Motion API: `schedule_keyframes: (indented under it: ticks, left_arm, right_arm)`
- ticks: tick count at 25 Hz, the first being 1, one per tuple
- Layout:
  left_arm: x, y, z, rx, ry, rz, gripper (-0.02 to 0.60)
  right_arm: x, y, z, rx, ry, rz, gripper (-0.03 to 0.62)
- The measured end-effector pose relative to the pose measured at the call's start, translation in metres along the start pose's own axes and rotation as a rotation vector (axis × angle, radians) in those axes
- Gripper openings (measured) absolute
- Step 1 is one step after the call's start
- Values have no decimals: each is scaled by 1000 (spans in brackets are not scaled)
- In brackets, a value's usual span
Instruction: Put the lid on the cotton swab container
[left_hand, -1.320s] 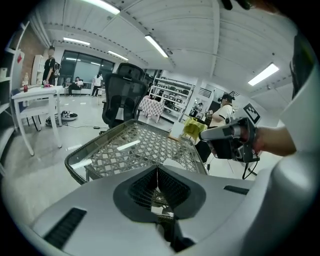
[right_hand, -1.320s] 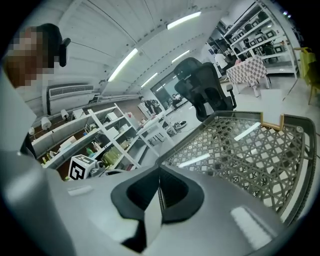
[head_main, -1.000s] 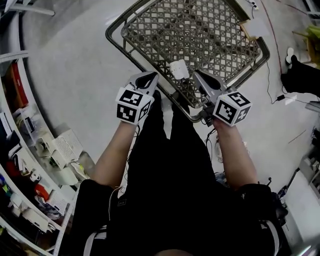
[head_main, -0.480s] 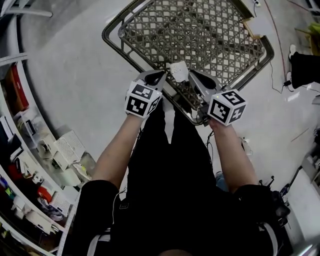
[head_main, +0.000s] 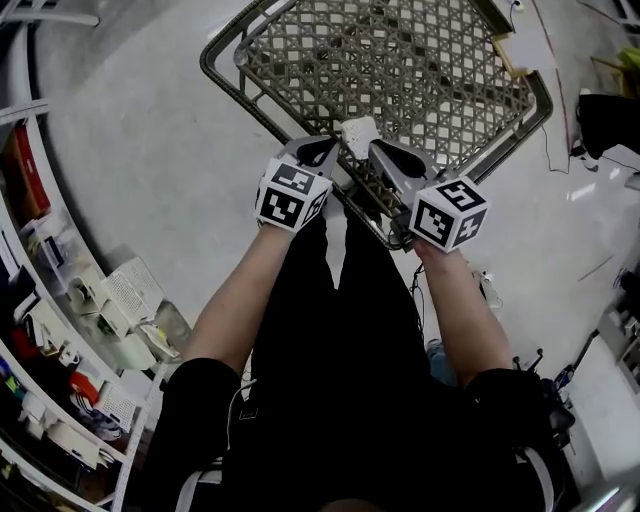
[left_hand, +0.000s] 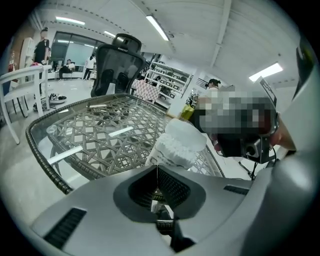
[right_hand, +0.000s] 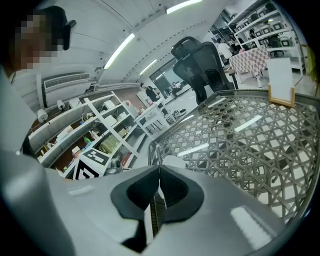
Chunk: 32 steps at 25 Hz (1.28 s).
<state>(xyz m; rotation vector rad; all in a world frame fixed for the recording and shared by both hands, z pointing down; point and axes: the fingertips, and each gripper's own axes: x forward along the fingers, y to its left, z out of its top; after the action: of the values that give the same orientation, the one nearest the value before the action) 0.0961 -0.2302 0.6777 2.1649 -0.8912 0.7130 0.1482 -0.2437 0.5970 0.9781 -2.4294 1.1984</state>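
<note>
The cotton swab container (head_main: 358, 134) is a small white tub standing at the near edge of the woven, glass-topped table (head_main: 420, 60). In the left gripper view the container (left_hand: 176, 148) stands upright just past the jaw tips, with a translucent white lid (left_hand: 186, 133) sitting on top of the packed swabs. My left gripper (head_main: 328, 150) is at the tub's left side, jaws shut and holding nothing. My right gripper (head_main: 376, 150) is at its right side, also shut and holding nothing. The right gripper view shows only the tub's round white top (right_hand: 174, 162) beyond the jaws.
Shelves (head_main: 70, 310) crowded with boxes curve along the left. A black office chair (left_hand: 118, 60) stands past the table's far side, and a small wooden frame (right_hand: 281, 80) stands on the tabletop. Cables (head_main: 560, 150) trail over the grey floor at the right.
Both grippers have moved forward and closer together, ending on either side of the container. The container has stayed in place.
</note>
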Motion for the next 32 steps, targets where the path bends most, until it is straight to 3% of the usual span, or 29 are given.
schedule_keyframes:
  ticks: [19,27,32]
  left_arm:
    - [0,8,-2,0,-7,-22,8]
    - [-8,12,-3,-8,-13,-25,8]
    - [-16,12,-1,-5,-18,-28,8]
  right_arm:
    - [18,-13,-24,11,74,-72,12]
    - [23,-10,-27,-178,152,-145,11]
    - [24,-11,-30,-178,183,-176,11]
